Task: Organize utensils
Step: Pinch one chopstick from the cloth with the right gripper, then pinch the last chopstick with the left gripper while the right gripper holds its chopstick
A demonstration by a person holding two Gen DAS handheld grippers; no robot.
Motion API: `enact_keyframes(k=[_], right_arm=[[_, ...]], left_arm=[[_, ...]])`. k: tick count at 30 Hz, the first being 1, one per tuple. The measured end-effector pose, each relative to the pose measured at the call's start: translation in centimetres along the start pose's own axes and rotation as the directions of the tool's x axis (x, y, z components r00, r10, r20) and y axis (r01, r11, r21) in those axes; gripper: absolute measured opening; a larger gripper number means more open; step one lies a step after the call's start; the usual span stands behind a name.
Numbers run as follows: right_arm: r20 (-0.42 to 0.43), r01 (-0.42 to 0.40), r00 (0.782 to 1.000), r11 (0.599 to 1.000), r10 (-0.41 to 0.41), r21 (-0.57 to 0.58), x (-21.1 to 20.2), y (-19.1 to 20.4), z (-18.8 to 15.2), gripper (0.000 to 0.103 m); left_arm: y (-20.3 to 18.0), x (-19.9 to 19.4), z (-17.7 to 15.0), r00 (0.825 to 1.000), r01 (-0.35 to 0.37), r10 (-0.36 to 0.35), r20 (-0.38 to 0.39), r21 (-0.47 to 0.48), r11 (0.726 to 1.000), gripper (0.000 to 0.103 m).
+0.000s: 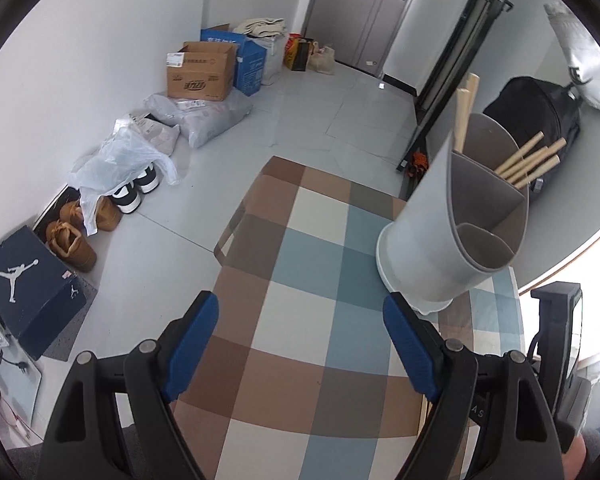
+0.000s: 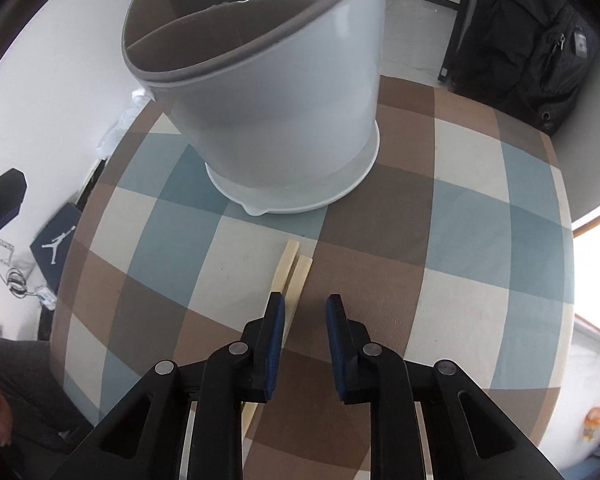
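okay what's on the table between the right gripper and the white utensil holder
Two pale wooden chopsticks lie side by side on the checked tablecloth, running from the right gripper toward the utensil holder, stopping short of its base. Right wrist view.

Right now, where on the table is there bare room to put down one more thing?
The checked tablecloth is bare between the left hand-held gripper and the far table edge, left of the utensil holder. It is also bare right of the holder. It is crowded in front of the holder, where the chopsticks lie at the right hand-held gripper.

a jumpman logo — white — marks the navy shoebox (image 1: 28, 284); the cardboard box (image 1: 200, 70) print is unreadable.
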State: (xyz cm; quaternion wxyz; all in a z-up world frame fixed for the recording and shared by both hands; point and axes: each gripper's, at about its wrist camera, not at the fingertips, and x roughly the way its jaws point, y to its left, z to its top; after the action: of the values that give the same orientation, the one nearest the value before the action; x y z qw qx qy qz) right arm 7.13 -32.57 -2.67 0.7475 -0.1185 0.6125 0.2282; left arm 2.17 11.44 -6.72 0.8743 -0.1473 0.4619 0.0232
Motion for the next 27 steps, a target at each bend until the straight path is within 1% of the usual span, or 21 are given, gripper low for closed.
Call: enact_keyframes(k=[4,6,9,10,11,12,14,17,20,22,23,24,27], right_arm=[[0.003,0.047,0.999,0.999,-0.047,-0.018,-0.2,0.5,0.1,0.02],[0.008,0.073,0.997,0.997,-0.073,-0.022,-0.2,0.6,0.1,0.017],[0.01,0.078,0.997,0.997,-0.078,0.0,-0.2,0.4,0.3,0.017],[0.012,0.078,0.997,0.997,-0.078,0.006,-0.3,0.2,0.3,0.016],[0.019,0.079,0.997,0.997,-0.079,0.017,-0.4,0.0,0.1,0.011],[0.024,0.075,0.997,0.997,-0.075,0.026,-0.5,-0.2,-0.1,0.009],[0.037,0.053,0.998,0.997,-0.055,0.051,-1.0,-1.1,-1.0,0.008],[0.043,0.029,0.998,0.989,-0.036,0.147,-1.7,-3.9,-2.1,0.006],[0.035,-0.049,0.999,0.965,0.042,0.257,-2.0,-6.6,-2.5,0.006],[0.025,-0.077,0.997,0.954,0.073,0.291,-2.0,-7.6,-2.3,0.008],[0.02,-0.086,0.996,0.953,0.084,0.289,-2.0,-7.7,-2.1,0.01],[0.008,-0.086,0.996,0.958,0.087,0.273,-2.0,-7.7,-1.9,0.011],[-0.03,-0.06,0.997,0.975,0.068,0.213,-1.7,-7.3,-1.0,0.012]], left_arm=[[0.9,0.1,0.1,1.0,-0.012,0.011,-0.006,-0.05,0.999,0.081],[1.1,0.2,0.2,1.0,-0.011,0.01,-0.011,-0.061,0.998,0.081],[1.2,0.3,0.3,1.0,-0.013,0.012,-0.014,-0.064,0.998,0.081],[1.2,0.3,0.3,1.0,-0.015,0.014,-0.013,-0.063,0.998,0.081],[1.2,0.3,0.2,1.0,-0.018,0.017,-0.013,-0.063,0.998,0.081],[1.3,0.4,0.3,1.0,-0.018,0.017,-0.017,-0.063,0.998,0.081],[1.5,0.5,0.3,1.0,-0.023,0.022,-0.023,-0.067,0.997,0.081],[1.4,0.6,0.3,0.999,-0.022,0.021,-0.027,-0.067,0.997,0.081],[0.8,0.6,0.2,1.0,-0.014,0.013,-0.026,-0.043,0.999,0.081],[0.4,0.5,0.0,1.0,-0.014,0.013,-0.023,-0.024,1.0,0.081],[0.4,0.5,0.0,1.0,-0.013,0.013,-0.023,-0.018,1.0,0.081],[0.3,0.5,0.0,1.0,-0.014,0.014,-0.025,-0.014,1.0,0.081],[0.6,0.6,-0.1,0.999,-0.018,0.017,-0.031,-0.018,1.0,0.081]])
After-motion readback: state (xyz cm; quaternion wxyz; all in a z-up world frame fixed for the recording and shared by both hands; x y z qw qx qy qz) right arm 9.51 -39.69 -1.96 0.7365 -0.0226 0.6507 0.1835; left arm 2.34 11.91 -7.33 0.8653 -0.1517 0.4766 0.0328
